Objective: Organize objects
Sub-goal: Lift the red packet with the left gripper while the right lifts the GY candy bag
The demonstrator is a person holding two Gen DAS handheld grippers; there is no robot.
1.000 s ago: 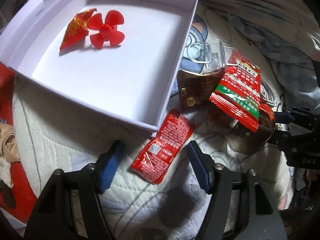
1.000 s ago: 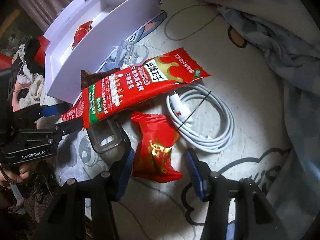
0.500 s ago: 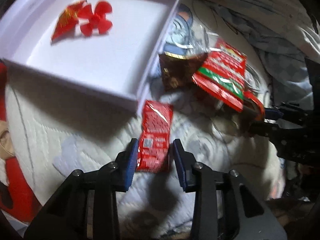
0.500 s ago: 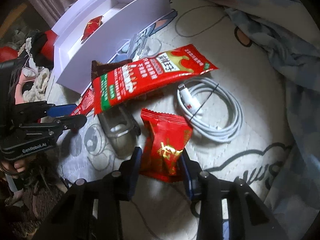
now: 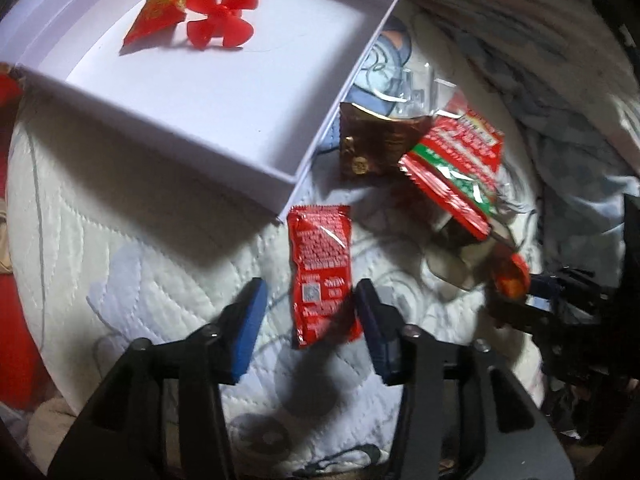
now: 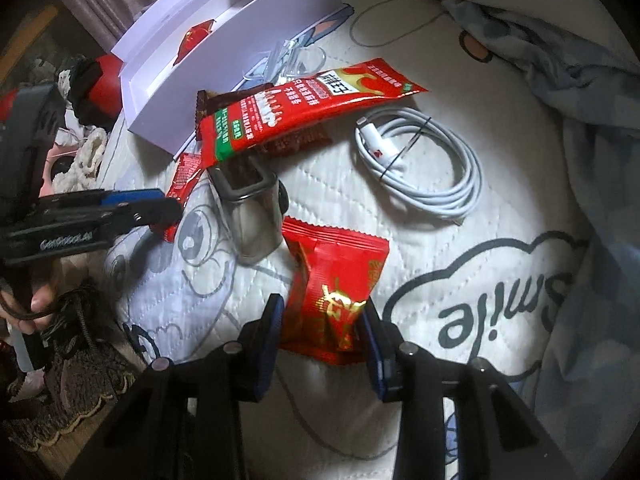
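A small red sachet lies on the quilt between the fingers of my left gripper. Its jaws are opening, and the left pad stands clear of the sachet. The white box just beyond holds a red propeller and a red-gold candy wrapper. My right gripper is shut on a puffy red candy packet, with both pads pressing its sides. In the right wrist view the left gripper sits at the left by the sachet.
Beside the box lie a long red-green snack packet over a brown packet, a grey square tin, a clear plastic piece and a coiled white cable. A blue blanket bunches at the right.
The left jaws pinched the sachet, turned it straight, then spread apart again. The right jaws narrowed onto the red candy packet and kept hold of it.
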